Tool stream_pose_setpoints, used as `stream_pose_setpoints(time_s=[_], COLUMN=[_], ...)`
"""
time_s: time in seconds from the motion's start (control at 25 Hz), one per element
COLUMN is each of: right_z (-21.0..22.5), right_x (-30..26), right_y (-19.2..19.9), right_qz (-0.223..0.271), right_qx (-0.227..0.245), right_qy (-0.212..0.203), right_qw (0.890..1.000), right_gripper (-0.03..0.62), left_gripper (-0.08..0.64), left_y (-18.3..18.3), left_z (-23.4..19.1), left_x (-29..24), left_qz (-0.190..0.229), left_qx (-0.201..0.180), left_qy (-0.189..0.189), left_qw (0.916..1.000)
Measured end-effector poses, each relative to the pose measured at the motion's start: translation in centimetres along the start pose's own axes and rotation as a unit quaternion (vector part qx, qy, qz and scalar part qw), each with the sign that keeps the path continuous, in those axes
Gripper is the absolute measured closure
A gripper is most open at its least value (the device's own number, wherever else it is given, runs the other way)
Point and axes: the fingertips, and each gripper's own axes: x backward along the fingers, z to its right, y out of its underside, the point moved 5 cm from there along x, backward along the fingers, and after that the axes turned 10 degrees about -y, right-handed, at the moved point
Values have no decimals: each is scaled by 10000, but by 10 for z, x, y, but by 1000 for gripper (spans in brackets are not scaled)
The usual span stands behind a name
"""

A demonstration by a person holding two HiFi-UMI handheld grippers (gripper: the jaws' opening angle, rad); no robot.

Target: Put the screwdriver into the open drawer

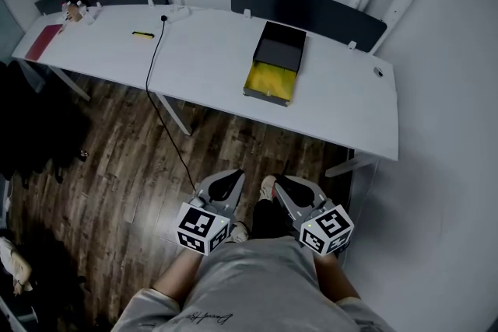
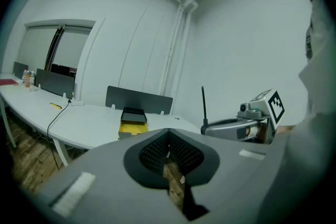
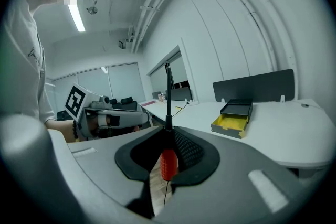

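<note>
A screwdriver with a red handle (image 3: 168,162) and a thin black shaft (image 3: 168,97) stands upright in my right gripper (image 3: 168,140), which is shut on the handle. From the left gripper view the same shaft (image 2: 203,105) rises above the right gripper. My left gripper (image 2: 168,136) is shut with nothing in it. Both grippers hang low in front of the person's waist, left (image 1: 226,183) and right (image 1: 286,184), over the wooden floor. The black box with its open yellow drawer (image 1: 271,82) sits on the white table (image 1: 202,50), well ahead of both grippers. The yellow drawer (image 3: 231,123) faces me.
A black cable (image 1: 156,70) runs off the table to the floor. A small yellow item (image 1: 142,34), a red folder (image 1: 43,41) and small bottles lie at the table's far left. Dark partition screens (image 1: 307,12) line its back edge. A white wall is close on the right.
</note>
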Motion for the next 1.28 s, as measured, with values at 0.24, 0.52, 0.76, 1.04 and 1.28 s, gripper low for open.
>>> stream_pose_setpoints(time_s=[0.24, 0.52, 0.76, 1.04, 1.28], right_z=[15, 55, 119, 193, 250], right_x=[-13, -36, -62, -91, -103], right_y=[-5, -13, -31, -67, -94], right_qz=[-18, -40, -80, -207, -206], right_qx=[16, -45, -122, -78, -88], right_qy=[-64, -108, -155, -290, -347], right_qw=[10000, 9999, 9998, 9993, 9991], right_gripper=[520, 520, 520, 520, 520], left_gripper=[560, 560, 560, 560, 560], left_y=[-3, -10, -27, -51, -74], left_z=[-11, -29, -47, -66, -68], left_x=[-13, -55, -121, -196, -255], left_qz=[-25, -87, -144, -225, -221], left_qx=[-12, -6, 3, 93, 89], left_qy=[-29, -45, -96, -227, -239], left_qw=[10000, 10000, 9999, 9994, 9994])
